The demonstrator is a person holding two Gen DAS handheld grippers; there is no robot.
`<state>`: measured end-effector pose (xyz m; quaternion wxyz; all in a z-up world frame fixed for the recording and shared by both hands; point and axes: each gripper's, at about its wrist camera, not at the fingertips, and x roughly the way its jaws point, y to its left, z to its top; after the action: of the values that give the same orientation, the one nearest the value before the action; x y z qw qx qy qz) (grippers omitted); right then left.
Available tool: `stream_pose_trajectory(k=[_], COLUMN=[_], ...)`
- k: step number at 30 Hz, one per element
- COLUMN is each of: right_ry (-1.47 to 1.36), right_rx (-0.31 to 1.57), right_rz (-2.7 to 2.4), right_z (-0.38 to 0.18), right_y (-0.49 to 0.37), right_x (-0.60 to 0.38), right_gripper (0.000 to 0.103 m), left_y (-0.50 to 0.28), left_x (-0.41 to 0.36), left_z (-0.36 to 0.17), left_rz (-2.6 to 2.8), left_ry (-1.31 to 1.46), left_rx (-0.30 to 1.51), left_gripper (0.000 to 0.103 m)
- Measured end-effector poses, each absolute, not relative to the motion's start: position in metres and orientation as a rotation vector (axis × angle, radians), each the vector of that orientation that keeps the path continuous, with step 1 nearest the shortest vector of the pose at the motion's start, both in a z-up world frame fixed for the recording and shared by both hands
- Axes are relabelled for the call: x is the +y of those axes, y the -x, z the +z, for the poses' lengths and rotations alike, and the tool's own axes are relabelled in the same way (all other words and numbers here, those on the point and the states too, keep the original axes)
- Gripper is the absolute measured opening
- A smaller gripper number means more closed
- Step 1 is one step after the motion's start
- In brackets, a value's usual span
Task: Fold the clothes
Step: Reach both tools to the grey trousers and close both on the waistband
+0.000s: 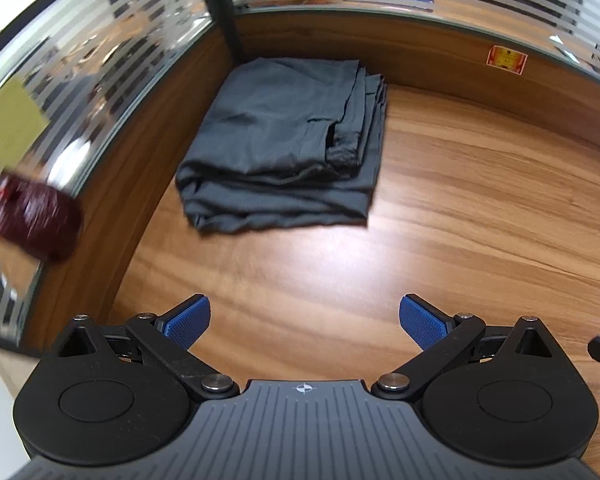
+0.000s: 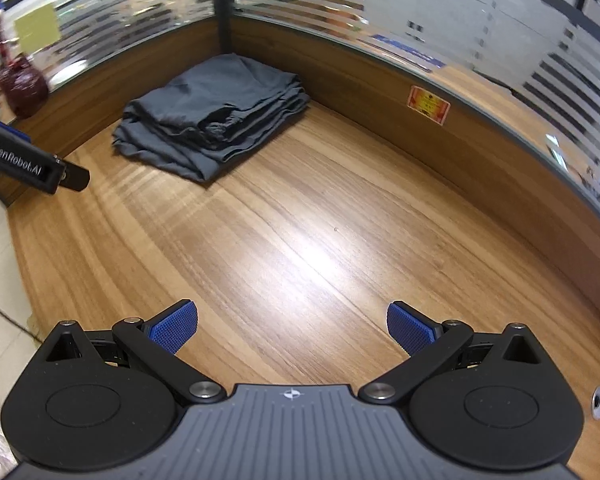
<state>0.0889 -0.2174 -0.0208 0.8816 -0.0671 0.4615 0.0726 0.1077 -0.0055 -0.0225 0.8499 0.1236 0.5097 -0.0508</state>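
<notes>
A wooden desk (image 2: 300,240) in a glass-walled corner; the folded dark garment (image 1: 284,148) lies at 12 o'clock, long axis running toward the corner; left gripper (image 1: 304,322) and right gripper (image 2: 292,326) both spread wide, holding nothing.

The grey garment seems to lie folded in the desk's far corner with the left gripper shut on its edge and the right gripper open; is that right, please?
Not quite. The left gripper is open too, with nothing between its jaws, well short of the garment, as the left wrist view shows. The rest stands: the garment lies folded in the desk's far corner, and the right gripper is open.
</notes>
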Motion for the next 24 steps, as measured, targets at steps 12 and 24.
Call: stream_pose_trajectory(k=[12, 24], right_ry=[0.047, -0.007], right_rx=[0.978, 0.99], right_rz=[-0.013, -0.109], right_z=[-0.051, -0.083], right_y=[-0.14, -0.193], right_x=[-0.173, -0.149], right_gripper=[0.102, 0.102], left_y=[-0.219, -0.295], left_x=[0.014, -0.001], left_z=[-0.062, -0.107], left_rz=[-0.286, -0.36], left_ry=[-0.351, -0.364], left_rx=[1.076, 1.091], left_gripper=[0.094, 0.075])
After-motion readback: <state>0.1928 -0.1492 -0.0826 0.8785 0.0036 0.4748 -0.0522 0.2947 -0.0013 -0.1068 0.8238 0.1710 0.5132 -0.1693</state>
